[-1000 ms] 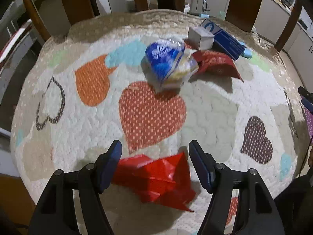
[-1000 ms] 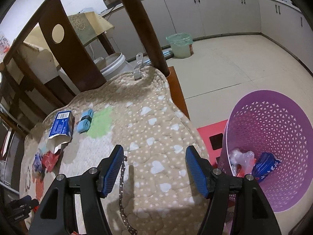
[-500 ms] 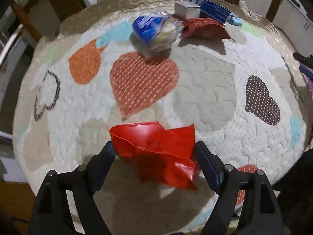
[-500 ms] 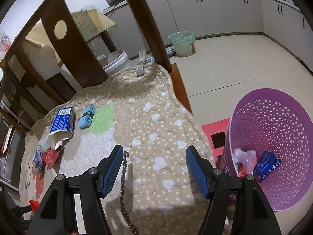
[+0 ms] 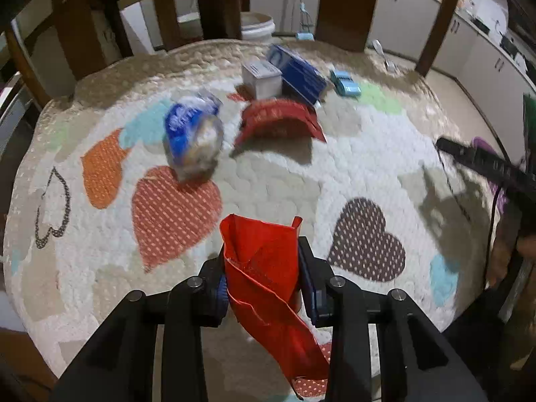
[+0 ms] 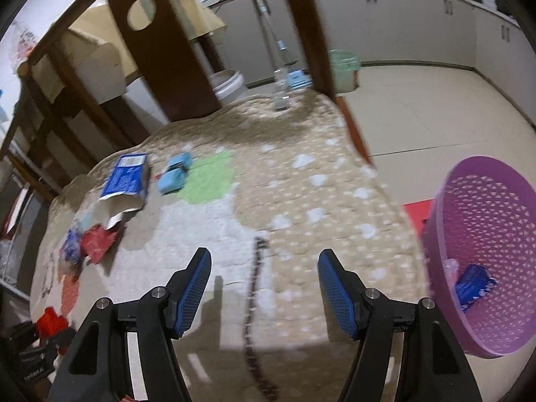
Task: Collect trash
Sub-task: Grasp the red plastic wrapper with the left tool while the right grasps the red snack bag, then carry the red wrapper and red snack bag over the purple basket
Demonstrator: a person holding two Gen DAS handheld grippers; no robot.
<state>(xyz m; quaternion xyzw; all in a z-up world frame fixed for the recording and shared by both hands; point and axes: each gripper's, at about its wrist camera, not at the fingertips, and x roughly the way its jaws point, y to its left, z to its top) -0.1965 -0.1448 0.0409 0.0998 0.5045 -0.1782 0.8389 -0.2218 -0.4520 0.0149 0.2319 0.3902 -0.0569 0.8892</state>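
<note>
My left gripper (image 5: 264, 264) is shut on a crumpled red wrapper (image 5: 264, 268) and holds it above the quilted table cover (image 5: 274, 181). Farther on lie a blue-and-clear bag (image 5: 194, 134), another red wrapper (image 5: 278, 120), a small grey box (image 5: 261, 78), a dark blue carton (image 5: 298, 73) and a light blue packet (image 5: 345, 83). My right gripper (image 6: 264, 284) is open and empty over the table's right side. A purple mesh basket (image 6: 495, 244) stands to its right, below the table edge, with a blue wrapper (image 6: 474, 283) inside. The right gripper also shows in the left wrist view (image 5: 482, 160).
Dark wooden chair backs (image 5: 83, 23) ring the far side of the table. A white bucket (image 6: 227, 83) and a green bin (image 6: 345, 67) stand on the tiled floor beyond. Kitchen cabinets (image 6: 402, 23) line the back wall.
My left gripper closed on the red wrapper and lifted it off the cover. My right gripper swung left over the table, so the basket now sits at the far right of its view.
</note>
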